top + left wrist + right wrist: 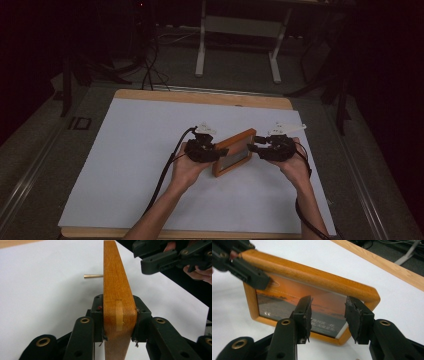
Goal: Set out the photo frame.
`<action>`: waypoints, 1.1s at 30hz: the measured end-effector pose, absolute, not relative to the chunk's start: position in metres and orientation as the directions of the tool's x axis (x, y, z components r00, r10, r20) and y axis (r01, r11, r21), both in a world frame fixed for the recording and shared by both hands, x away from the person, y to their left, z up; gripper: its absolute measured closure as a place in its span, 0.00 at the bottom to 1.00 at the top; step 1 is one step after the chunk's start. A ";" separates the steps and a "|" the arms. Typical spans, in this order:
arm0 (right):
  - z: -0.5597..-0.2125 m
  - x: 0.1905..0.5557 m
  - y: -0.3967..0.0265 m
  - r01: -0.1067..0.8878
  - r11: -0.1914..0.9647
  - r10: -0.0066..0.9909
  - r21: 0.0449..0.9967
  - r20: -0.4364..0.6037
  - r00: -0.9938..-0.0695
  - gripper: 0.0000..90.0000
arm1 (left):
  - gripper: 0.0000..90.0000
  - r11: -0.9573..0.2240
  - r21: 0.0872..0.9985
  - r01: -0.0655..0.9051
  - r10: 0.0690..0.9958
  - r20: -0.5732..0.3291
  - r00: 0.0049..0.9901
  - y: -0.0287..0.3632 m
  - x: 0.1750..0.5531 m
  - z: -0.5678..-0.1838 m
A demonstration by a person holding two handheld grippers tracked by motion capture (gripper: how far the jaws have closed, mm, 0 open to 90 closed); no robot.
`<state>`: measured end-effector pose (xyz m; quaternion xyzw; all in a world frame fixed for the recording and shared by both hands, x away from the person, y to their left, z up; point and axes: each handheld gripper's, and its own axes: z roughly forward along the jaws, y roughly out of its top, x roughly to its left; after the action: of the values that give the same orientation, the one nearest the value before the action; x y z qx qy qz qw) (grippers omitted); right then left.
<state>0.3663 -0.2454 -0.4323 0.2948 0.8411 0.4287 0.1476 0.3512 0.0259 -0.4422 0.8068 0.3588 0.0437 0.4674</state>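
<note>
- Wooden photo frame point(234, 152): orange-brown, glazed, sunset-type print w/ small text at lower edge. In the high view it sits just right of centre on the worktop point(125, 150), tilted, long axis running approx 7 to 1 o'clock.
- Left hand-held gripper point(220, 151): clamped on the frame's edge. Left gripper view: both pads press flat on opposite faces of the wood rail point(117, 302), rail upright between the jaws, pale inlay strip at the corner joint.
- Right hand-held gripper point(252, 146): jaws apart at medium width, nothing gripped. Right gripper view: both pads in front of the picture glass point(324, 305), frame beyond them; contact w/ frame not evident. In the high view its tips are at approx 3 o'clock of the frame, just beside the top right corner.
- Left hand point(187, 167) at approx 8 o'clock of the frame; right hand point(295, 165) at approx 4 o'clock. Forearms enter from the bottom edge.
- Small brass-coloured rod point(93, 276): on the white sheet, partly hidden behind the rail in the left gripper view, approx 10 o'clock from the grip point.
- Worktop: white sheet over a wood board; wood edge exposed at 12 o'clock.
- Frame underside contact w/ worktop: cannot tell.
</note>
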 end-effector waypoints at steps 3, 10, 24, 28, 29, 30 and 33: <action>-0.431 0.366 -0.243 0.361 0.462 0.614 0.810 0.001 -0.789 0.60 | 0.77 -0.334 0.790 0.515 0.601 -0.242 0.762 0.032 0.353 -0.434; -0.425 0.367 -0.233 0.338 0.449 0.577 0.827 0.020 -0.817 0.58 | 0.77 -0.426 0.787 0.446 0.536 -0.177 0.825 0.045 0.354 -0.417; -0.420 0.365 -0.205 0.248 0.482 0.472 0.840 -0.010 -0.882 0.51 | 0.77 -0.523 0.770 0.366 0.460 -0.107 0.882 0.052 0.352 -0.396; -0.419 0.365 -0.202 0.239 0.486 0.458 0.841 -0.012 -0.889 0.48 | 0.77 -0.540 0.767 0.347 0.444 -0.091 0.891 0.053 0.351 -0.393; -0.419 0.365 -0.202 0.235 0.486 0.453 0.842 -0.013 -0.892 0.48 | 0.77 -0.545 0.766 0.342 0.439 -0.088 0.894 0.053 0.351 -0.393; -0.419 0.364 -0.201 0.233 0.485 0.450 0.843 -0.012 -0.893 0.47 | 0.77 -0.546 0.767 0.337 0.435 -0.085 0.897 0.053 0.352 -0.393; -0.420 0.364 -0.200 0.226 0.487 0.438 0.843 -0.012 -0.899 0.46 | 0.77 -0.550 0.773 0.317 0.418 -0.074 0.905 0.053 0.352 -0.394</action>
<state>0.3640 -0.2005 -0.4197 0.1941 0.8549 0.4675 0.1134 0.3517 0.0529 -0.3936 0.8782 0.2093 0.0596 0.4258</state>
